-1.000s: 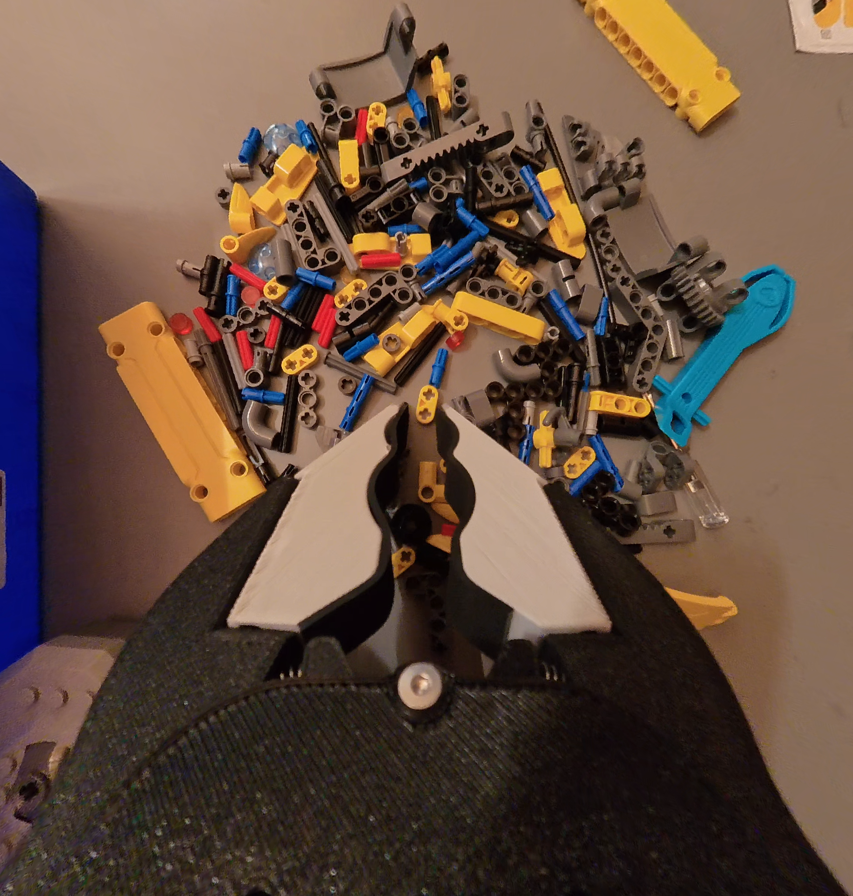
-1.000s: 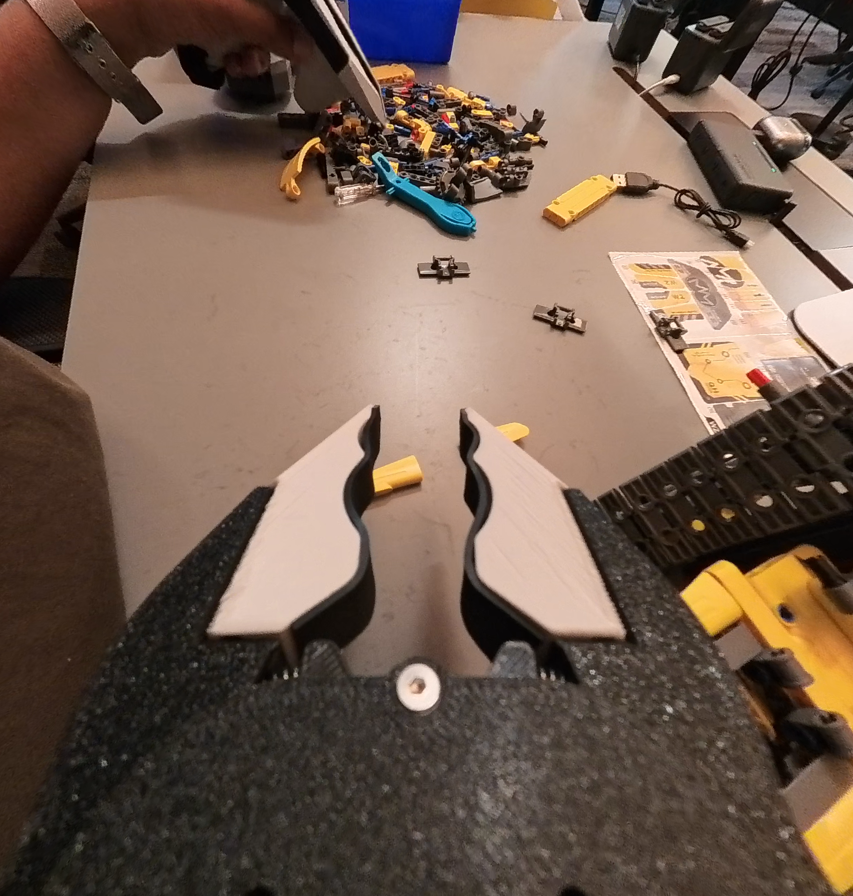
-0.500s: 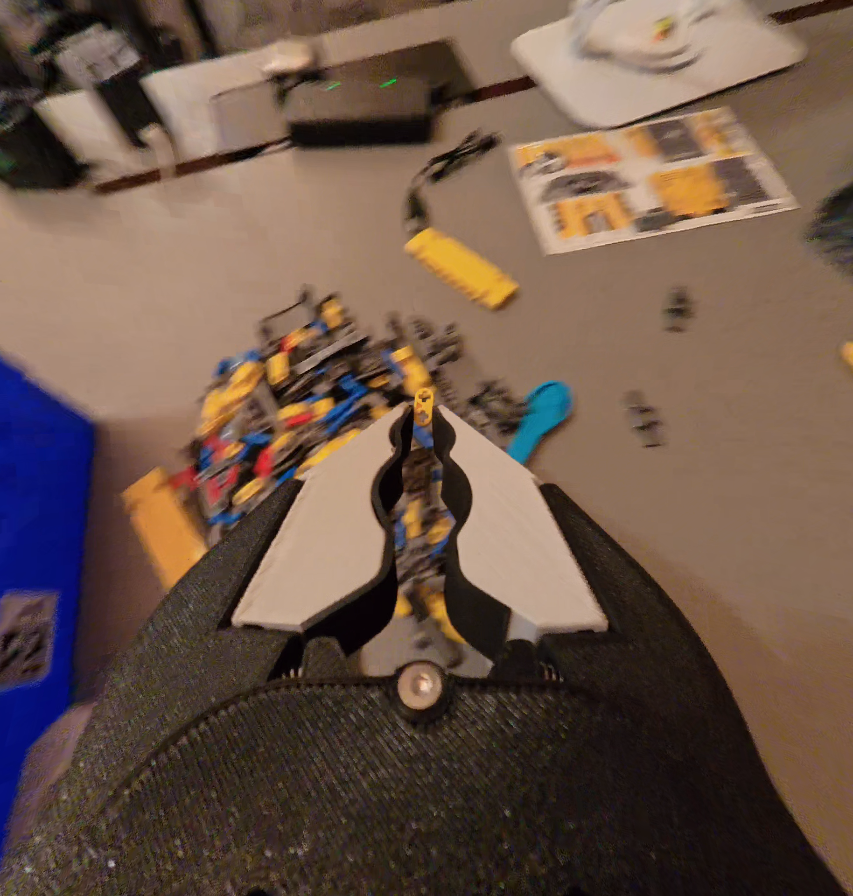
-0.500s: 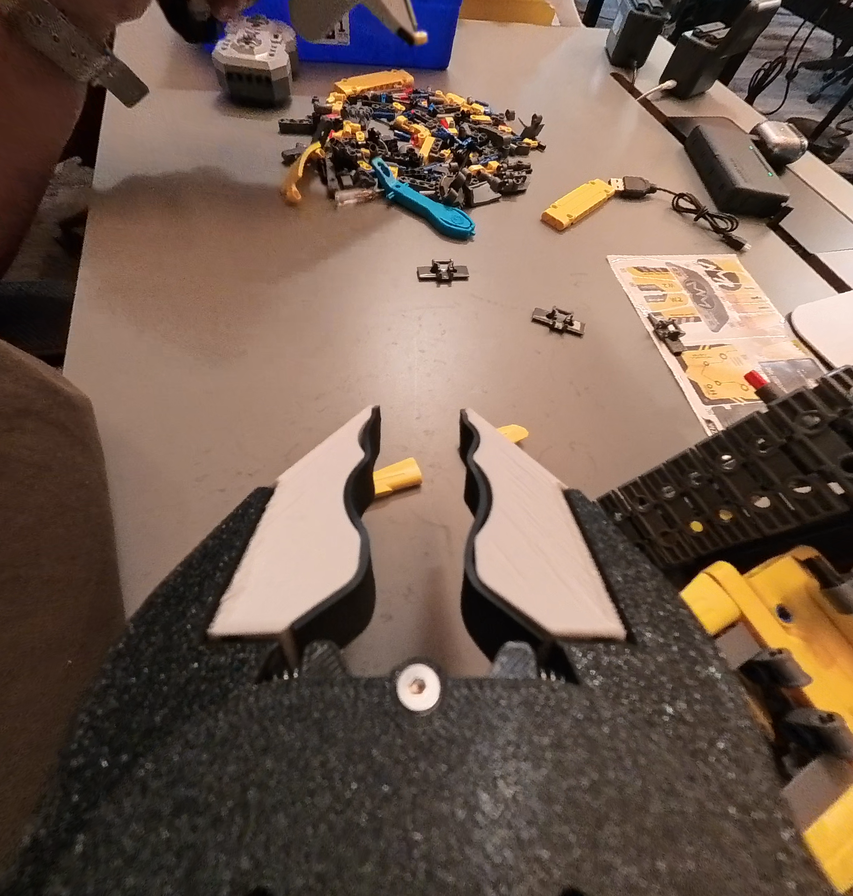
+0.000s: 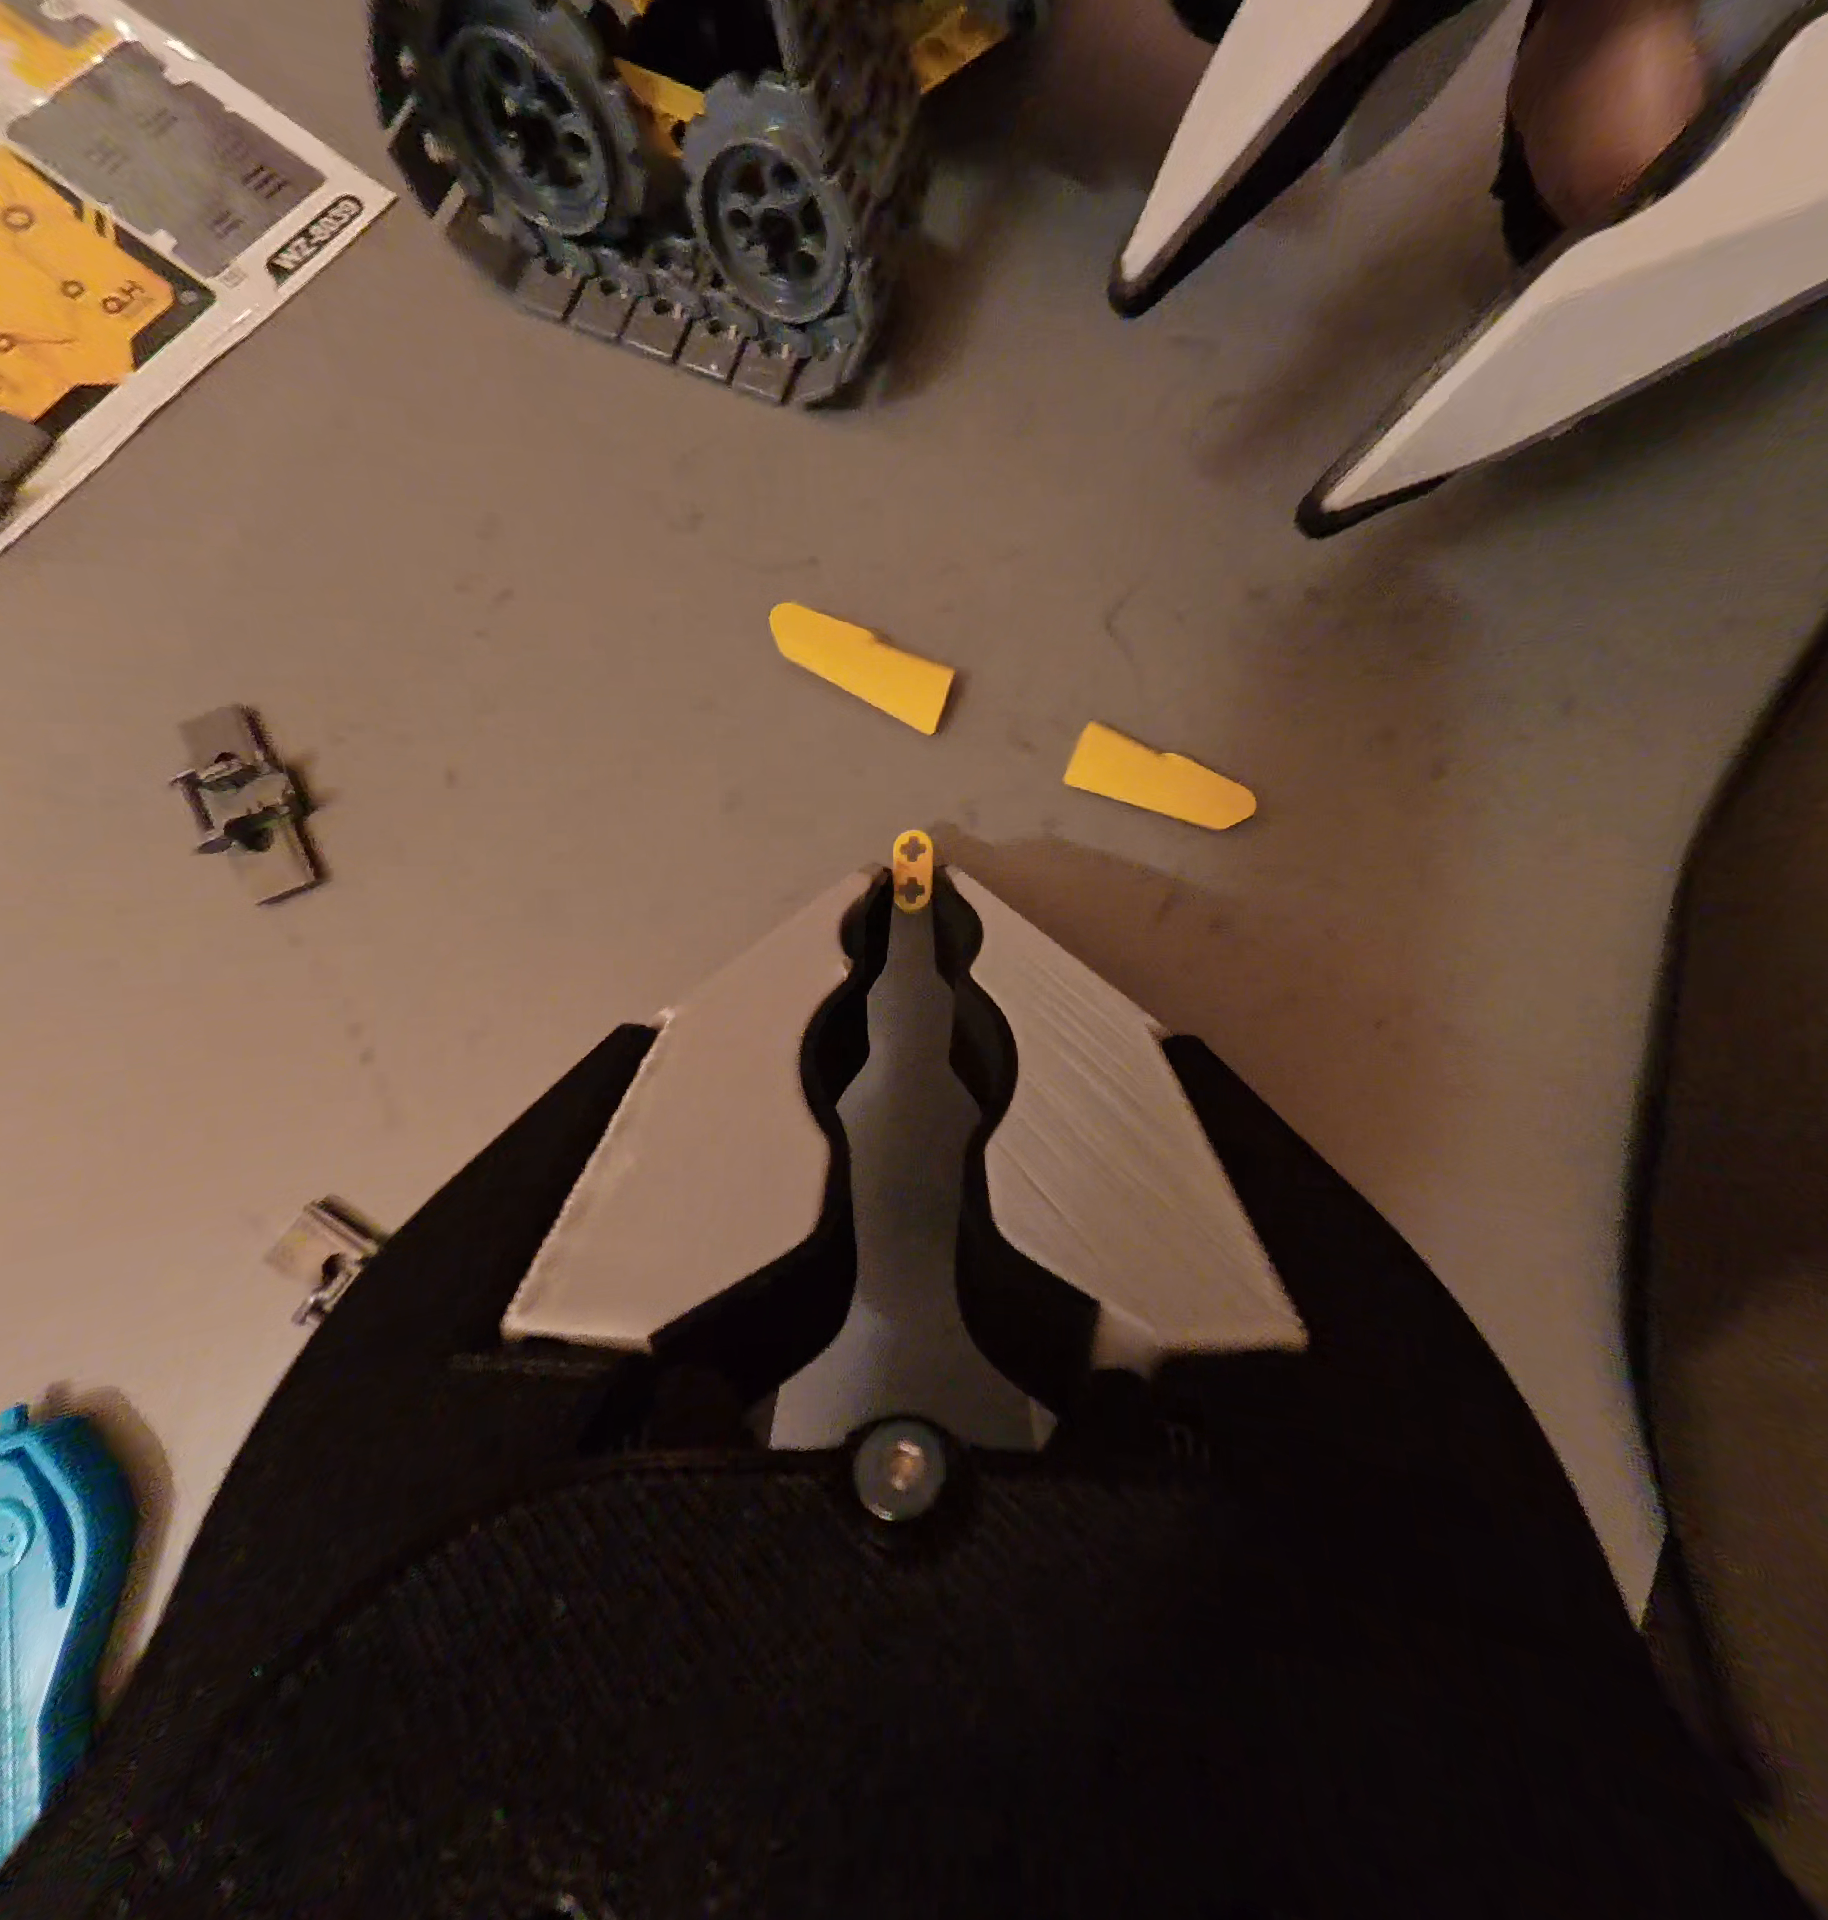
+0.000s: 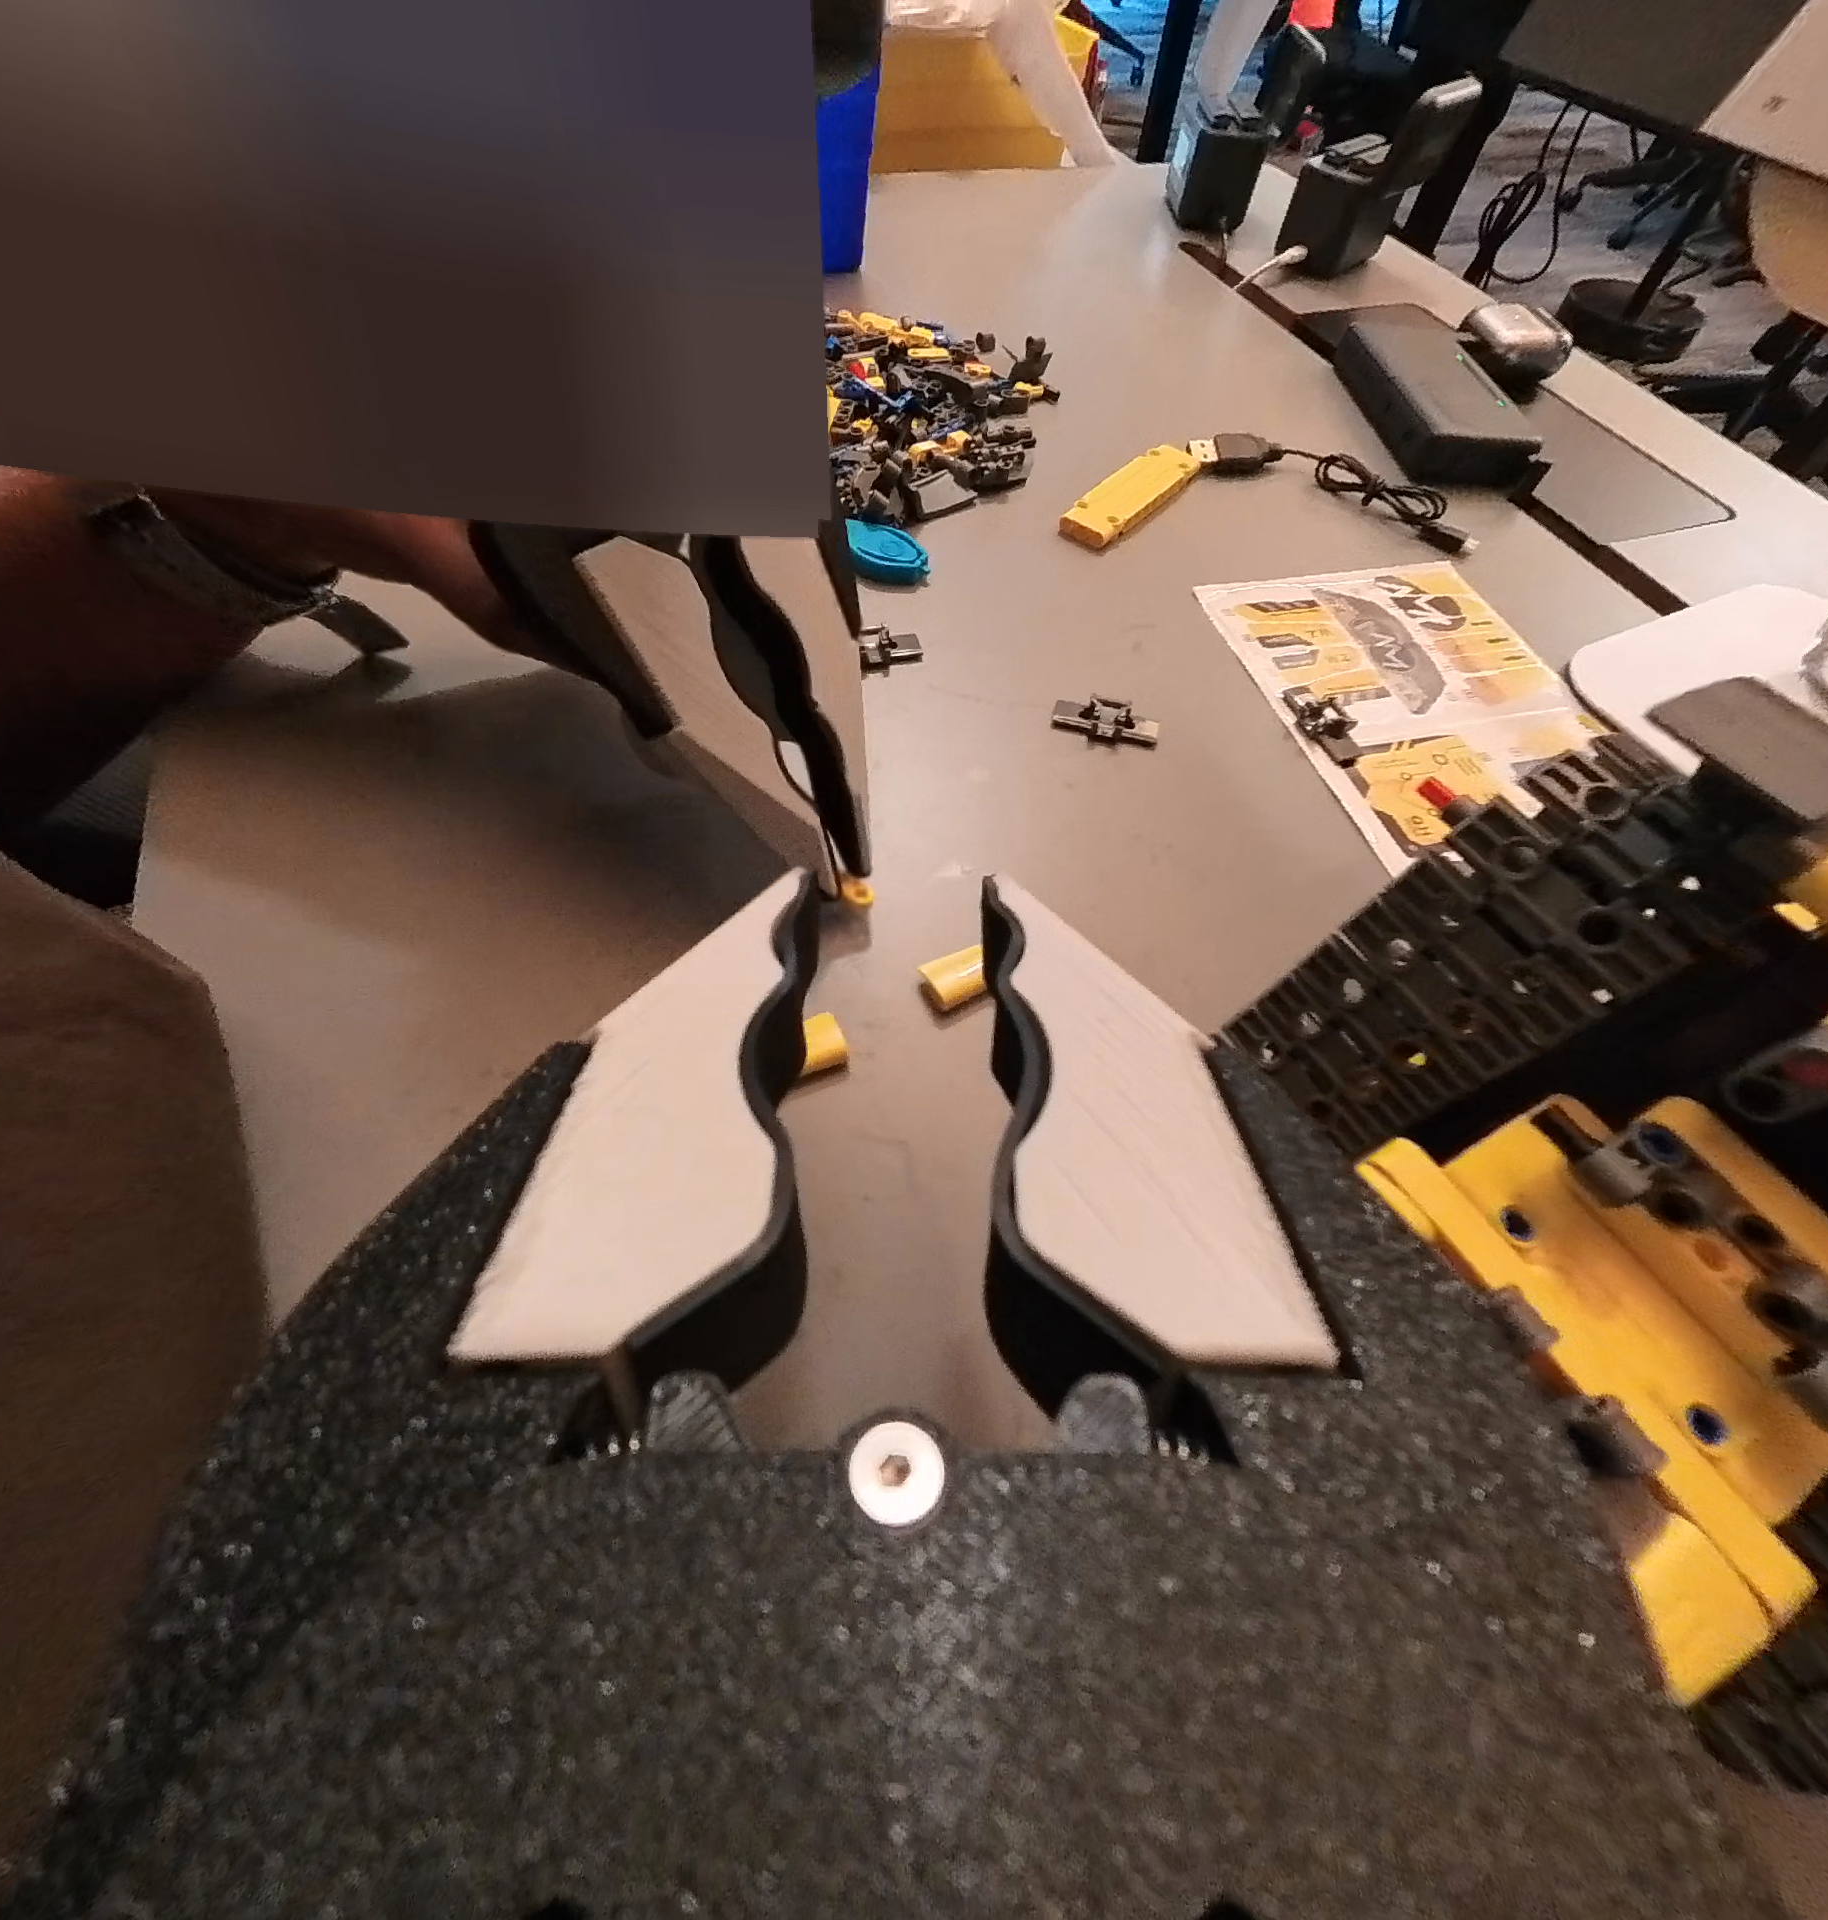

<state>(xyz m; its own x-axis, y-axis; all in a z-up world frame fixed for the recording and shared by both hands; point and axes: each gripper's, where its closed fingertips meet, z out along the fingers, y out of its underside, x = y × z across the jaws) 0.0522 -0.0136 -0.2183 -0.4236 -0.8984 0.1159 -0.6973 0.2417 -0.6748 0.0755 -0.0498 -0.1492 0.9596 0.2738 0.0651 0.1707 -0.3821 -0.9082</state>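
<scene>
My left gripper (image 5: 912, 883) is shut on a small yellow two-hole connector (image 5: 912, 869) and holds it just above the grey table, close to two yellow wedge pieces (image 5: 860, 667) (image 5: 1159, 776). In the right wrist view the left gripper (image 6: 845, 873) points down with the connector (image 6: 854, 890) at its tip, right by my right gripper's left fingertip. My right gripper (image 6: 899, 899) is open and empty, low over the table, with the two wedges (image 6: 825, 1036) (image 6: 954, 979) between its fingers. It also shows in the left wrist view (image 5: 1222, 410) at top right.
A tracked yellow and black model (image 6: 1575, 1122) stands at the right, also in the left wrist view (image 5: 671, 197). A sticker sheet (image 6: 1398, 665), loose track links (image 5: 250, 805) (image 6: 1105, 719), a blue tool (image 5: 16, 1621), a parts pile (image 6: 931, 416) and a yellow panel (image 6: 1128, 499) lie around. Tip to tip, the grippers are about 9 centimeters apart. The left tips stand about 25 centimeters off the yellow panel (image 6: 1128, 499).
My left gripper closed on the yellow connector at the parts pile, lifted it and carried it across the table to the two wedges. My right gripper stayed open, shifting slightly.
</scene>
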